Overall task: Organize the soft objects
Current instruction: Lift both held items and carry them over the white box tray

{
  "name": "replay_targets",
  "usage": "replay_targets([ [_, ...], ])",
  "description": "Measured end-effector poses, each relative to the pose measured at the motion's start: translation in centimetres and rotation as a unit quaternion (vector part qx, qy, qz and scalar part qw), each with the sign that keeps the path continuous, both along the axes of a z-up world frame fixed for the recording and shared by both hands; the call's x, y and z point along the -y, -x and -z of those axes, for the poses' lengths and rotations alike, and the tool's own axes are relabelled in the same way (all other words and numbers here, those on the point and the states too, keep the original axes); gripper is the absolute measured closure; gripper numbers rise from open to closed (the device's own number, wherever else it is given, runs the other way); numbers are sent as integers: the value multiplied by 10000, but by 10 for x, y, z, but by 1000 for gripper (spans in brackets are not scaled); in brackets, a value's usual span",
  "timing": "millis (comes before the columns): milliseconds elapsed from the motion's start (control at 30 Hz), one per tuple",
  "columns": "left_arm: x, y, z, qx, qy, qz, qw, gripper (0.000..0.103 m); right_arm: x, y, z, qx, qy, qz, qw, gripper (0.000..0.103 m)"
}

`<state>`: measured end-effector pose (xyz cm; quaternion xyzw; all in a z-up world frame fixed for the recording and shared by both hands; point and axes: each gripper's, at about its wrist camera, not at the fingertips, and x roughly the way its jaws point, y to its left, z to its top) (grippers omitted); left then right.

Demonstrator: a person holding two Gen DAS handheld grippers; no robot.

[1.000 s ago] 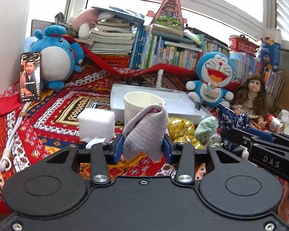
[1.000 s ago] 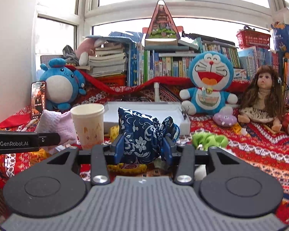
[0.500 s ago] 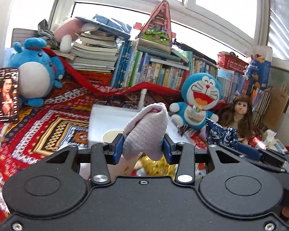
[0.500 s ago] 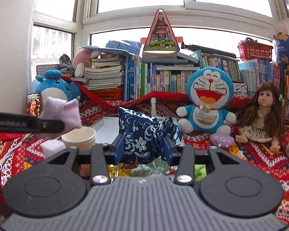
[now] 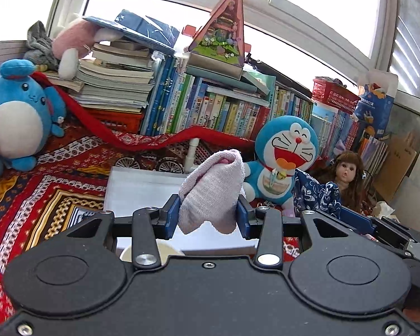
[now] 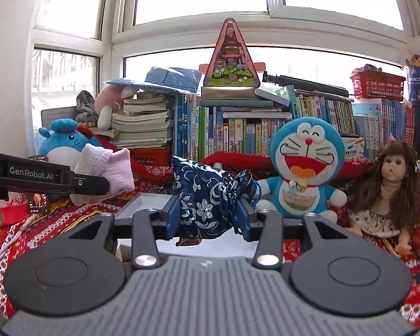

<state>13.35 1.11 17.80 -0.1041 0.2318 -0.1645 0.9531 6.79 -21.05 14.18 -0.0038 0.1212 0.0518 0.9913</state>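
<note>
My left gripper (image 5: 208,217) has its blue fingers (image 5: 170,215) partly closed and clamped on a pink knitted cloth (image 5: 212,190); the cloth bulges up above the pads and hangs a little below them, clear of the surface. From the right wrist view the same pink cloth (image 6: 106,173) sits at the tip of the left gripper, raised above the patterned red blanket (image 6: 64,218). My right gripper (image 6: 208,218) is likewise partly closed, pinching a navy floral pouch (image 6: 207,193) between both pads, its bunched neck tilted right. A white tray (image 5: 142,193) lies below and just beyond both loads. Doraemon plush (image 6: 305,168) and a doll (image 6: 389,187) sit behind, right.
</note>
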Motion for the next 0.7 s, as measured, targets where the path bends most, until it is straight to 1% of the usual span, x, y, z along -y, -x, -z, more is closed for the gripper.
replay_targets([
  [100,6,-24,-12,-172,-154,221,9995,64,3,-17,-10,-139,6,-74,9999,56],
  [200,13,-45,-23,-270,-356,276,9986,64,5,-37,-20,-303,40,-114,9995,56],
  [267,15,-61,-29,-390,-403,289,9980,64,6,-47,-25,-376,62,-133,9992,56],
  [367,19,-84,-32,-700,-415,358,9960,64,9,-67,-30,-595,-44,-163,9981,56],
  [500,23,-114,-29,-1093,-647,422,9910,64,15,-93,-27,-957,-204,-155,9951,56],
  [567,24,-130,-25,-1335,-611,434,9882,64,17,-105,-23,-1117,-272,-164,9932,56],
  [700,20,-157,-11,-1836,-381,441,9813,64,19,-126,-10,-1398,-317,-169,9895,56],
])
